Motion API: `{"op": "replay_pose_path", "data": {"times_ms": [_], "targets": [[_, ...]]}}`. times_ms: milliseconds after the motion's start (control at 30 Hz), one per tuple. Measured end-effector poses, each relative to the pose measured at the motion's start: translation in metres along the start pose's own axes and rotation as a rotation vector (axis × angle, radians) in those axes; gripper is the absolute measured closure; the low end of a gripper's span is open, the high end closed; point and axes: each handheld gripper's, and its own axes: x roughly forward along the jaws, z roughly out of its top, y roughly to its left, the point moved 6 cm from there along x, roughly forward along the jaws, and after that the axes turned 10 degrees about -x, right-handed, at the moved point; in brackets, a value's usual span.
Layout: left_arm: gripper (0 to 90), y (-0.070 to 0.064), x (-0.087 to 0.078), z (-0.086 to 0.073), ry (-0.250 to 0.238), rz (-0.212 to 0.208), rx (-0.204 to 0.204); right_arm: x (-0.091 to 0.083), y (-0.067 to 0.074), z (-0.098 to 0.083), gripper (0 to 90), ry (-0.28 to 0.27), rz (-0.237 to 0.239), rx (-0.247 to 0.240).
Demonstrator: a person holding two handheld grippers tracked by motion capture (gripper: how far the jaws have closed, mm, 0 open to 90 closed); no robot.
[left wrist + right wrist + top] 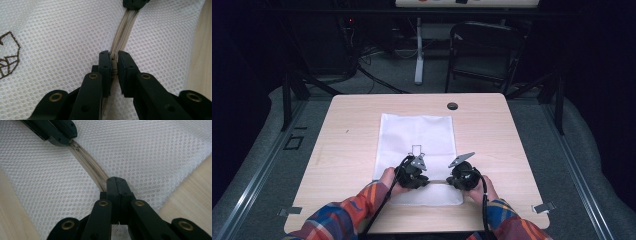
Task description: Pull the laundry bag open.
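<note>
A white mesh bag (417, 132) lies flat on the wooden table (347, 135), with a beige zipper (125, 27) running along its near edge. My left gripper (114, 62) is shut on the zipper slider (114, 59), one pad on each side of it. My right gripper (116, 185) is shut tight on the zipper's end (101, 181) by the bag's corner. In the high view the left gripper (428, 181) and the right gripper (448, 181) face each other, a short stretch of zipper (438, 181) between them. The zipper teeth between the two look closed.
A dark line drawing (417, 149) is printed on the bag's middle. A cable hole (452, 106) sits near the table's far edge. Beyond the table stand a folding chair (484, 50) and a desk leg (419, 55). Bare wood flanks the bag on both sides.
</note>
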Motion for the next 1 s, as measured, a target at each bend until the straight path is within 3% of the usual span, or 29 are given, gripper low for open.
{"op": "replay_pose_path", "data": {"times_ms": [567,833,1000], "targets": [[81.5,0.0003,-0.0065,-0.0026,0.009,-0.004,-0.003,-0.0001,0.0001,-0.0004,90.0,-0.003,0.009,0.007],[80.3,-0.0012,0.0007,-0.0006,0.007,-0.029,-0.02,0.0,0.0003,-0.0002,90.0,-0.002,0.009,0.01],[81.7,-0.0035,0.0016,0.0005,0.015,-0.009,-0.021,-0.0002,-0.0001,-0.0003,90.0,0.0,0.006,0.006]]}}
